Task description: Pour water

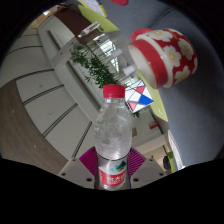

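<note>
A clear plastic water bottle [113, 135] with a red cap [115, 91] and a red-and-white label stands upright between my fingers. My gripper [113, 168] is shut on the bottle, its magenta pads [88, 160] pressing the bottle's lower part on both sides. The bottle is lifted off any surface and the view is tilted. A red cup with white flowers [165, 56] hangs beyond the bottle, up and to the right of the cap, well apart from it.
A tilted indoor hall lies behind: a grey tiled floor [50, 95], a green plant [97, 68] behind the bottle, and a red, white and blue sign [138, 97] just right of the cap.
</note>
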`<action>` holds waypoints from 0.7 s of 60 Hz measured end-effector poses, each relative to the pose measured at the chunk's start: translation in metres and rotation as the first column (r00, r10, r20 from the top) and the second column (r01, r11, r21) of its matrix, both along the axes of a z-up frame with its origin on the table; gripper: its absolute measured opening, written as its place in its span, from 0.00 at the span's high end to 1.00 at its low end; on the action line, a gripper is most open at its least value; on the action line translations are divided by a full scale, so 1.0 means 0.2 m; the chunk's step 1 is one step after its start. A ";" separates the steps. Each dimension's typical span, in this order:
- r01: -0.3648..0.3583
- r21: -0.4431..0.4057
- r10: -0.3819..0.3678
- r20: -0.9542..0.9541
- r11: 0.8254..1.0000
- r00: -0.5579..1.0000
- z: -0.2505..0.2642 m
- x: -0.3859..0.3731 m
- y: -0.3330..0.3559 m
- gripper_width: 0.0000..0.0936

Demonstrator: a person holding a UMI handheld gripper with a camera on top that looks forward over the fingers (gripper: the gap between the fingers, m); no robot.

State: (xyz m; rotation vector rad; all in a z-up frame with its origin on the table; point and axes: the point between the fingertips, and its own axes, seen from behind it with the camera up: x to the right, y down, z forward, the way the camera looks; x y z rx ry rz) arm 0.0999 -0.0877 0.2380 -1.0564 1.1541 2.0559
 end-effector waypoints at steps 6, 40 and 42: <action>-0.007 -0.020 0.007 0.006 1.000 1.000 -0.05 0.02 0.03 0.63; 0.118 0.529 -0.541 0.830 0.840 0.132 0.50 0.70 -0.08 0.63; 0.112 0.562 -0.566 0.824 0.820 0.006 0.58 0.70 -0.02 0.63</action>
